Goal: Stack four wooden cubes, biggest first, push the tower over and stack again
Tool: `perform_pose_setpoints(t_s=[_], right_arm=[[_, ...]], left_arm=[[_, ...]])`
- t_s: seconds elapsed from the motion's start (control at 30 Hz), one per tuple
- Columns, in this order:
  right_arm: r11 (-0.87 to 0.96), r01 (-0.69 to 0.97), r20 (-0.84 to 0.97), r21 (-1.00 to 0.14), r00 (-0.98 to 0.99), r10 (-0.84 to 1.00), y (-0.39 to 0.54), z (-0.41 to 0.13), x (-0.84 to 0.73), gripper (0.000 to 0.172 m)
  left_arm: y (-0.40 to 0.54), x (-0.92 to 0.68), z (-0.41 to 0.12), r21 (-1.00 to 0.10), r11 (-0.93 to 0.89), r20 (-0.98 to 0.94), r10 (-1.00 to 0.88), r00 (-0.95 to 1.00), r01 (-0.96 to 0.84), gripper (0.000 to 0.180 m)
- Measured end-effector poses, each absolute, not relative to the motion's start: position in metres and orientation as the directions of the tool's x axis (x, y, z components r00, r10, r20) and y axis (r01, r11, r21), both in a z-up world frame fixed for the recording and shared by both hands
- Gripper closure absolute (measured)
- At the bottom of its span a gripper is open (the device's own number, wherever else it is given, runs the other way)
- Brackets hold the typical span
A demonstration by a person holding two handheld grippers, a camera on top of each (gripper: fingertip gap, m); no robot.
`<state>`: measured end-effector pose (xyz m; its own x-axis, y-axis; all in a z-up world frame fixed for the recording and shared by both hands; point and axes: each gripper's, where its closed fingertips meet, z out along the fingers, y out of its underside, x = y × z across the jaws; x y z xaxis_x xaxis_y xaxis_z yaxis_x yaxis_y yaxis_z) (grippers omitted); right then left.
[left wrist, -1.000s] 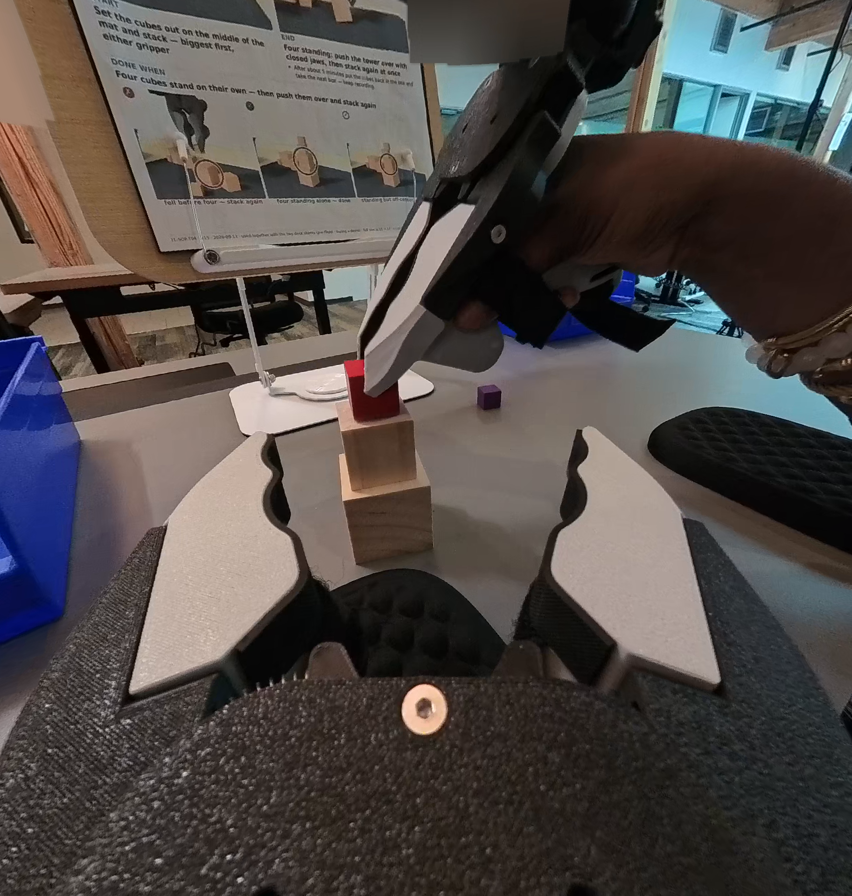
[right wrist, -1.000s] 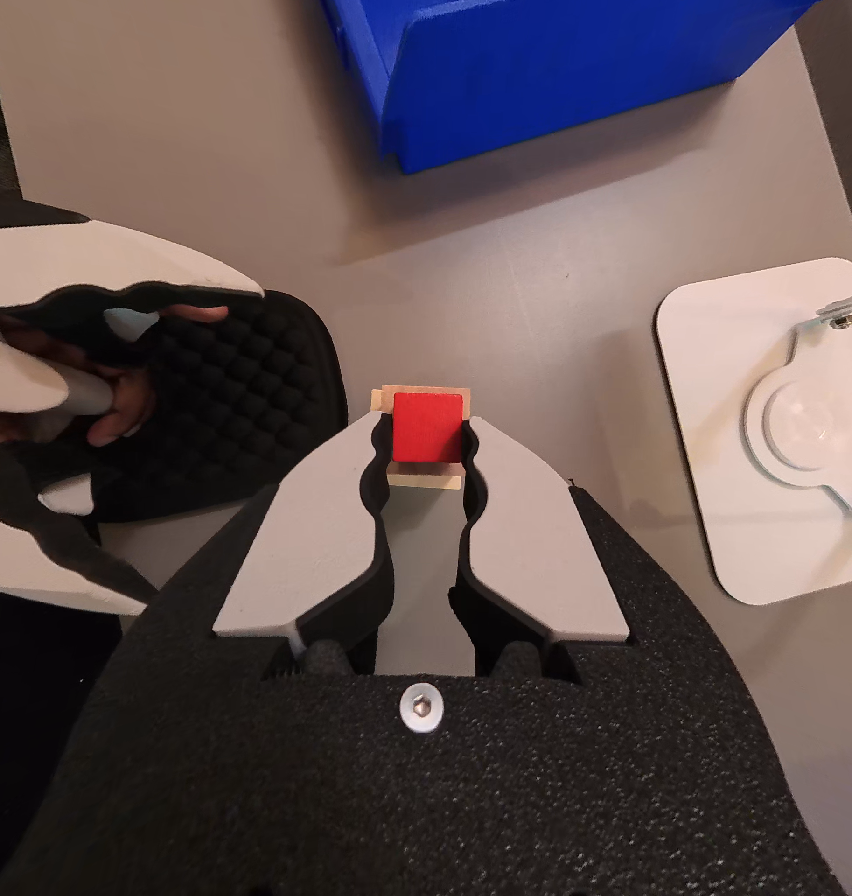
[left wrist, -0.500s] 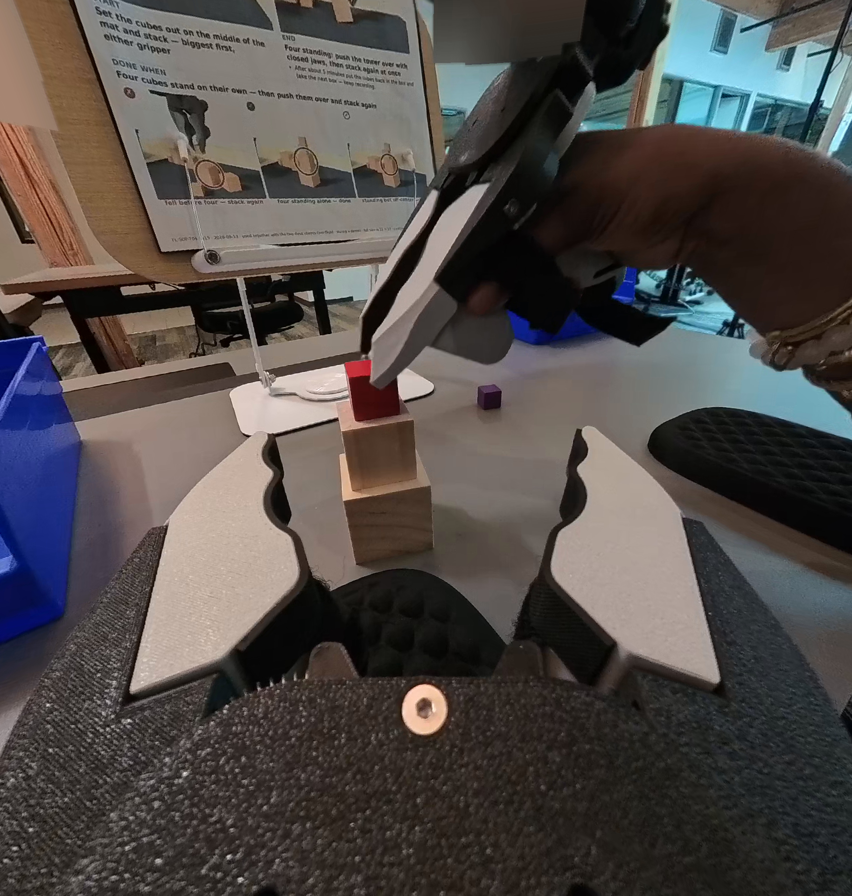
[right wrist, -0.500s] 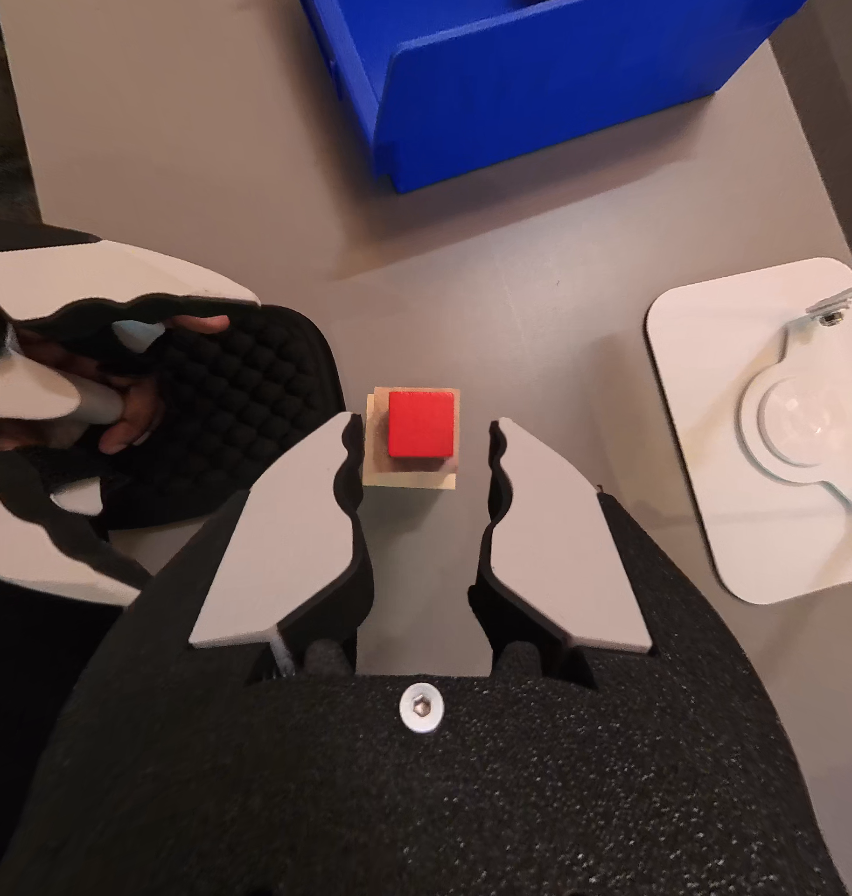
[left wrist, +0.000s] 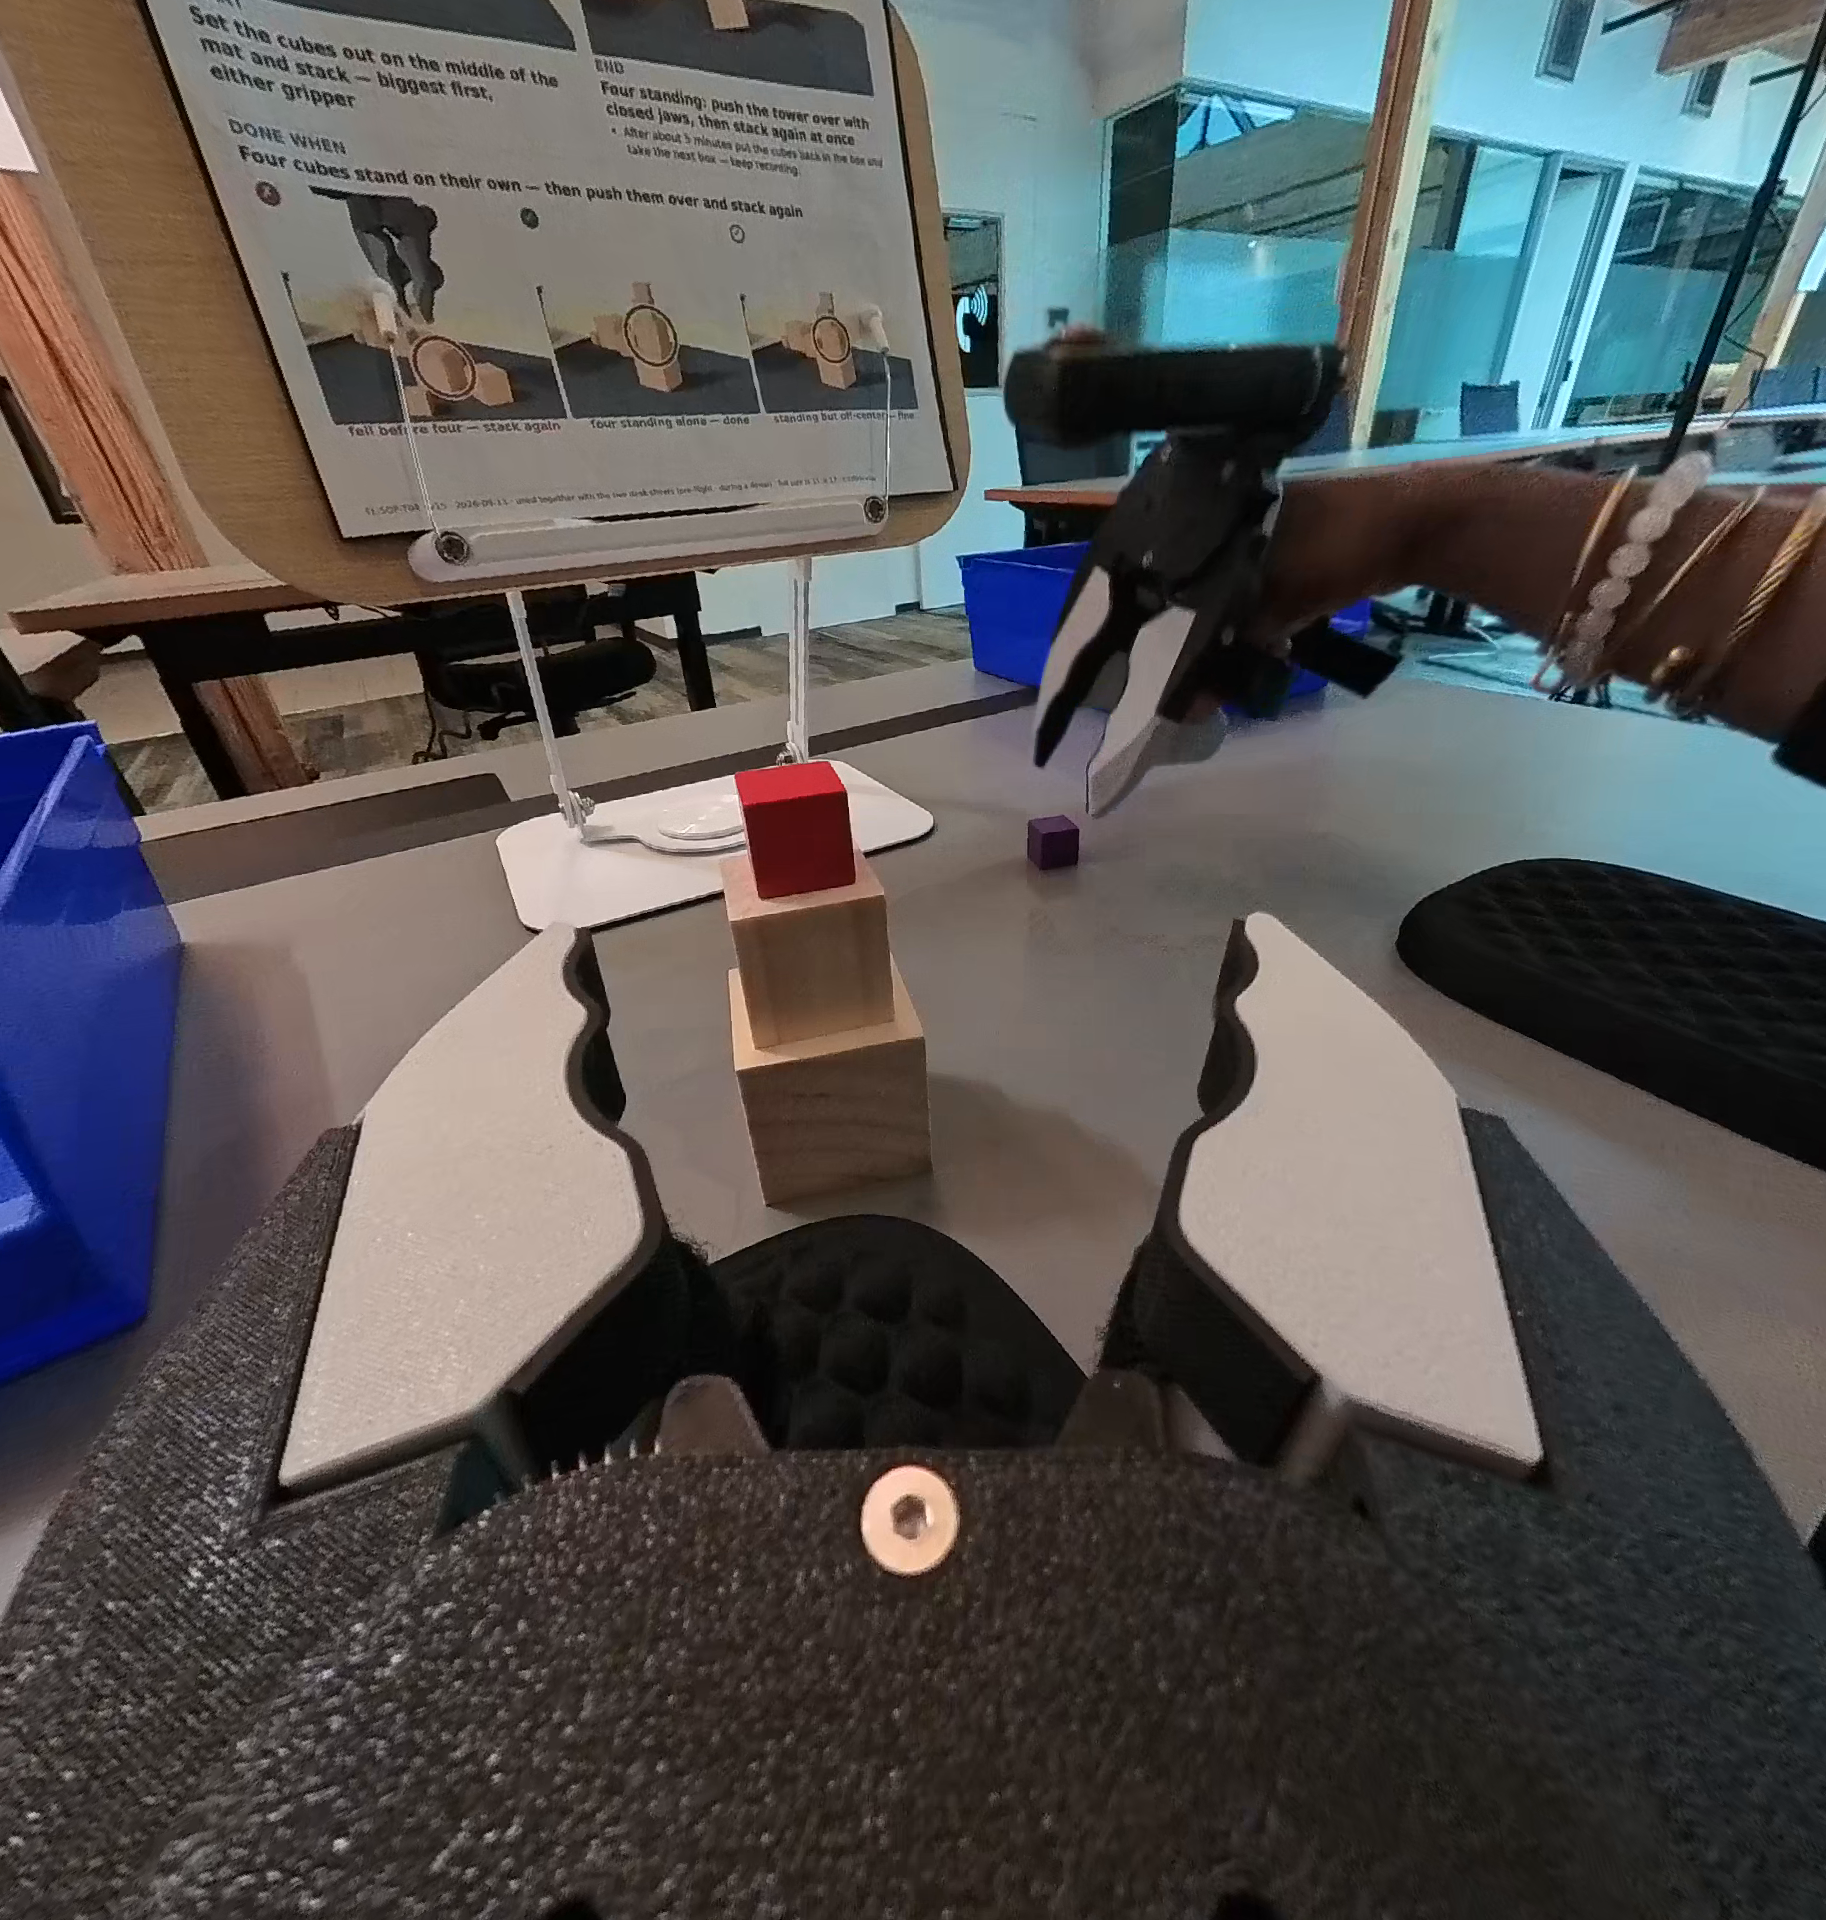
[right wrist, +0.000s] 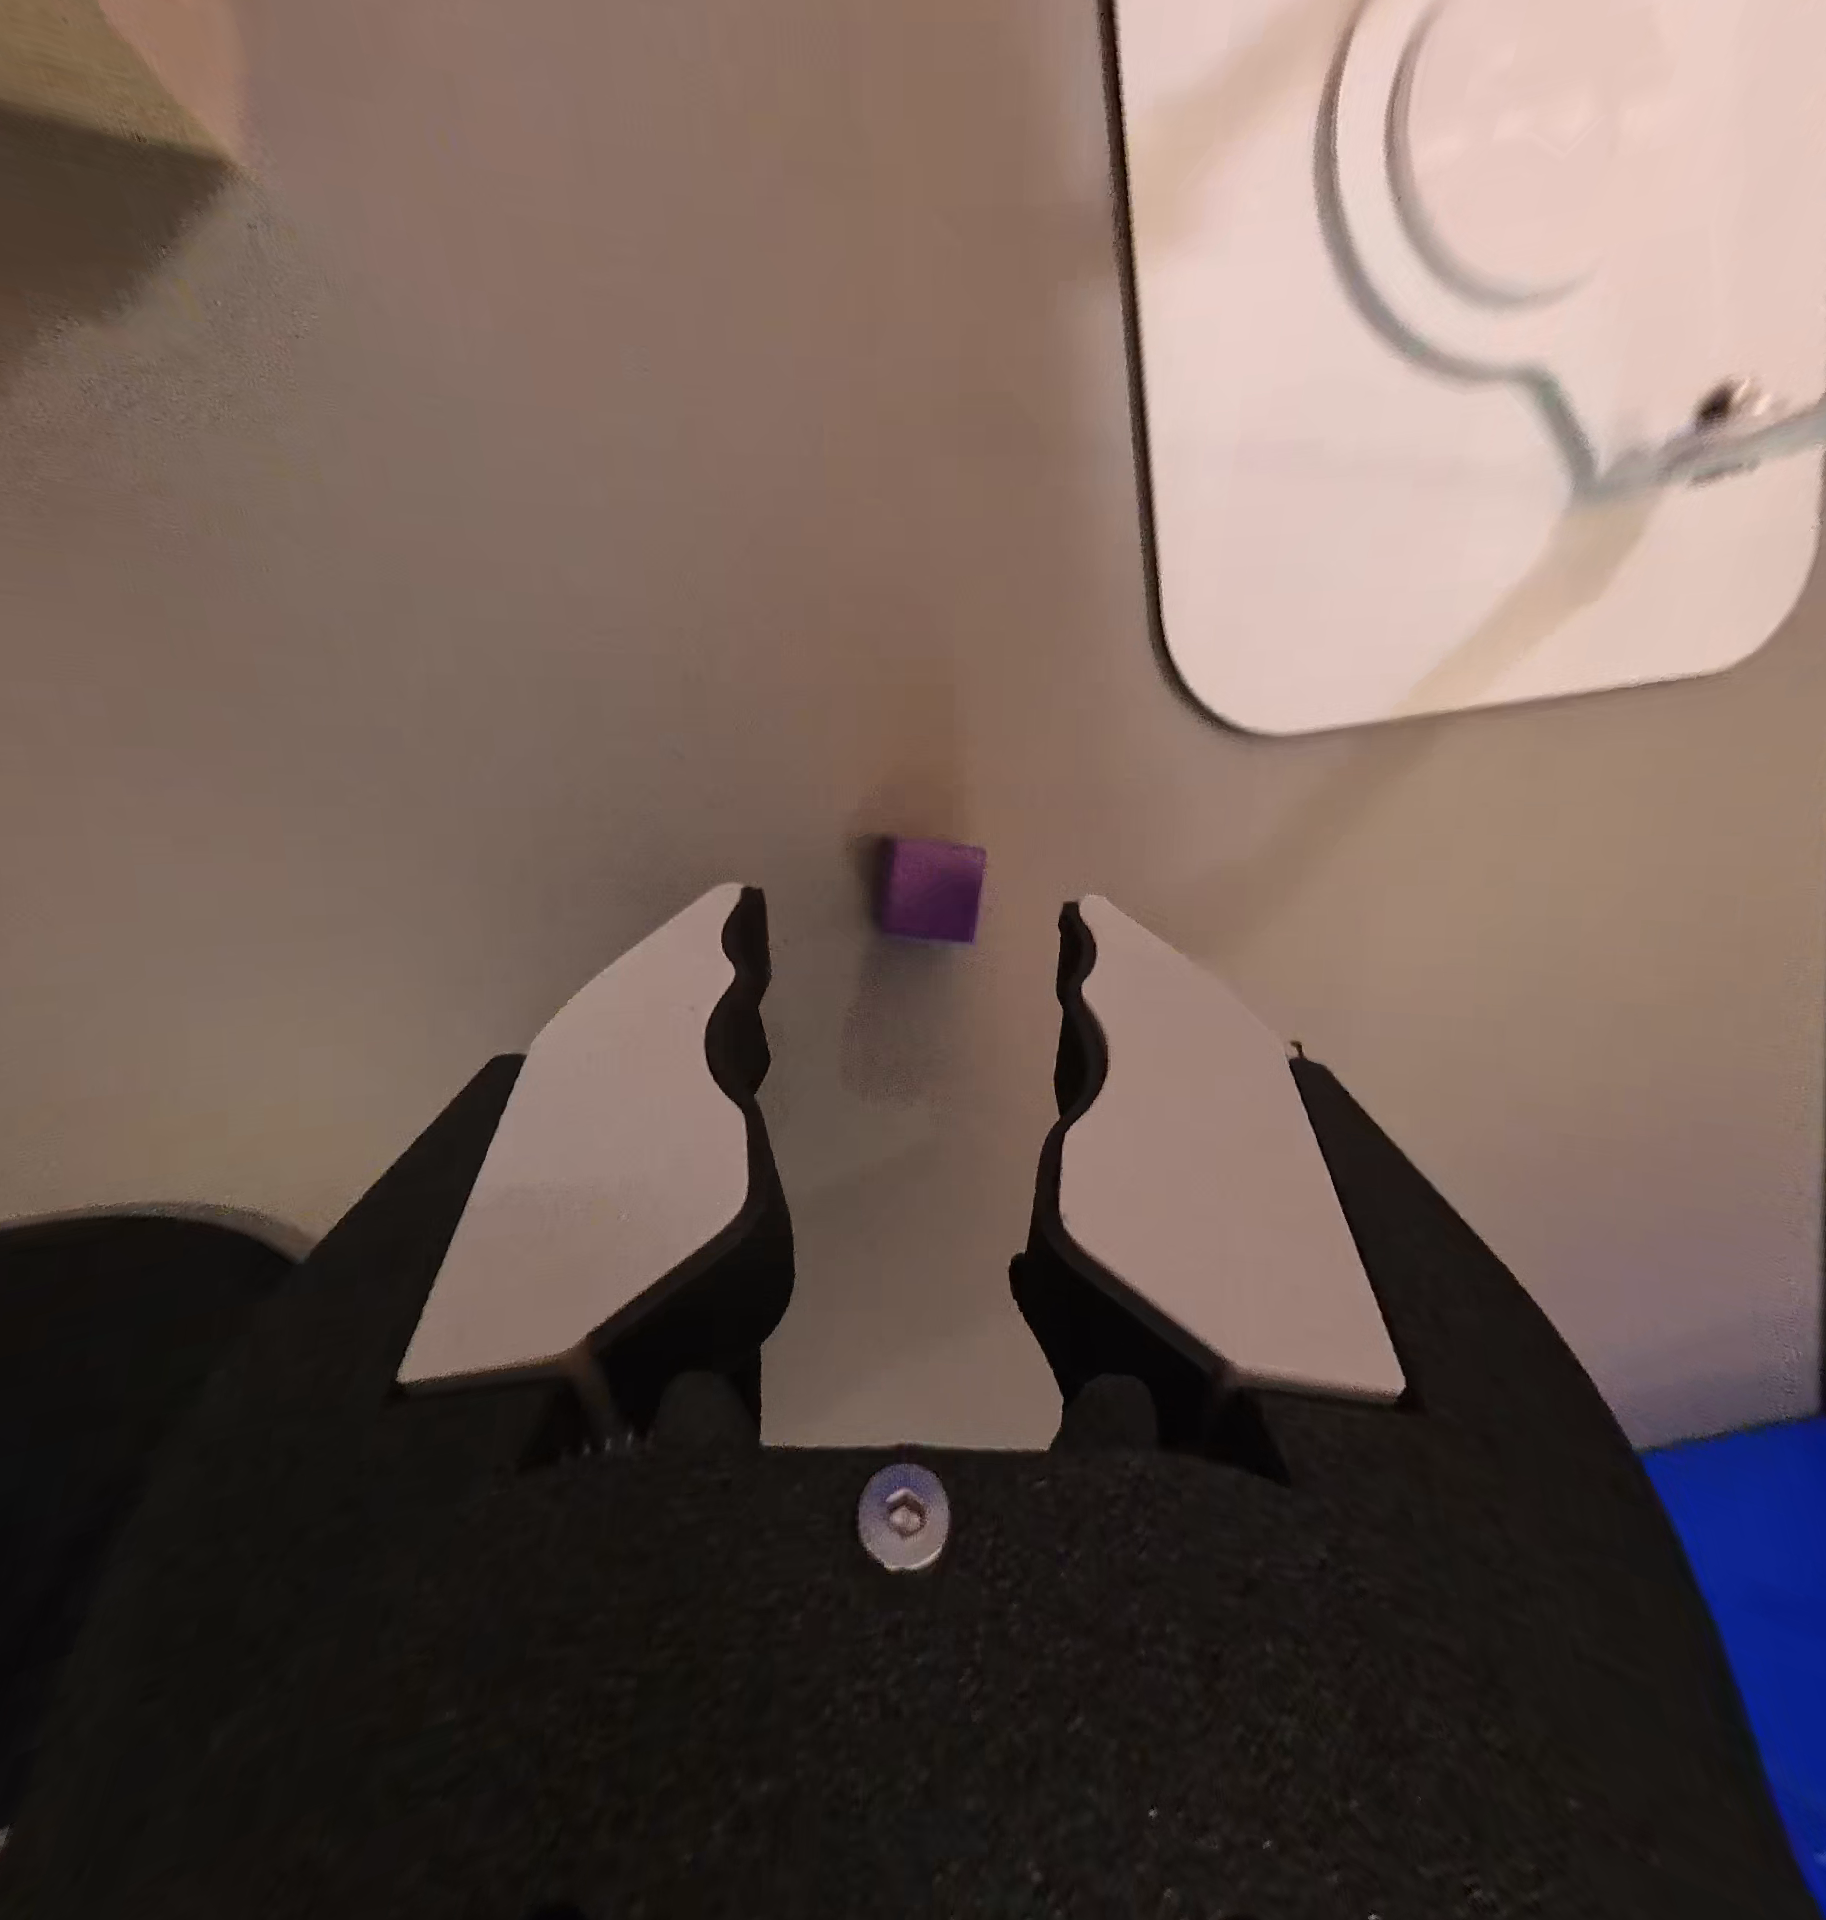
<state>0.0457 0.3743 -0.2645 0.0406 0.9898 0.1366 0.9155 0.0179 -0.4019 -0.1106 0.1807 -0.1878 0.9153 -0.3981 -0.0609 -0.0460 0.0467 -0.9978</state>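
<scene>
Right wrist view: we saw small purple cube [right wrist: 930,889] alone on grey table [right wrist: 473,623], just past right gripper [right wrist: 914,914], whose fingertips stood moderately apart, gripping nothing, clear of cube. White stand base [right wrist: 1252,520] lay at 1 o'clock. Left wrist view: we noted tower at 12 o'clock, red cube [left wrist: 795,828] atop smaller wooden cube [left wrist: 810,961] atop larger wooden cube [left wrist: 834,1107]; purple cube unstacked at 1 o'clock. Left gripper [left wrist: 914,971] gaped wide, empty. Blue bin [left wrist: 47,1039] at 9 o'clock; black pad [left wrist: 1667,987] at 3.
</scene>
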Motion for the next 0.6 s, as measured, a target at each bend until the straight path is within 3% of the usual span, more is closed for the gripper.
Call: perform_pose_setpoints(t_s=[0.3,0.4,0.6], right_arm=[[0.008,0.894,0.144,-0.448,0.063,0.987,0.385,-0.295,0.044,0.136],[0.014,0.897,0.155,-0.442,0.061,0.986,0.385,-0.296,0.043,0.15],[-0.035,0.829,0.136,-0.558,0.133,0.982,0.362,-0.248,0.012,0.15]], left_arm=[[0.181,-0.111,-0.188,-0.998,0.045,-0.055,-0.399,0.915,-0.041,0.07],[0.181,-0.111,-0.188,-0.998,0.047,-0.057,-0.399,0.915,-0.042,0.07],[0.181,-0.111,-0.188,-0.998,0.043,-0.055,-0.399,0.915,-0.041,0.07]])
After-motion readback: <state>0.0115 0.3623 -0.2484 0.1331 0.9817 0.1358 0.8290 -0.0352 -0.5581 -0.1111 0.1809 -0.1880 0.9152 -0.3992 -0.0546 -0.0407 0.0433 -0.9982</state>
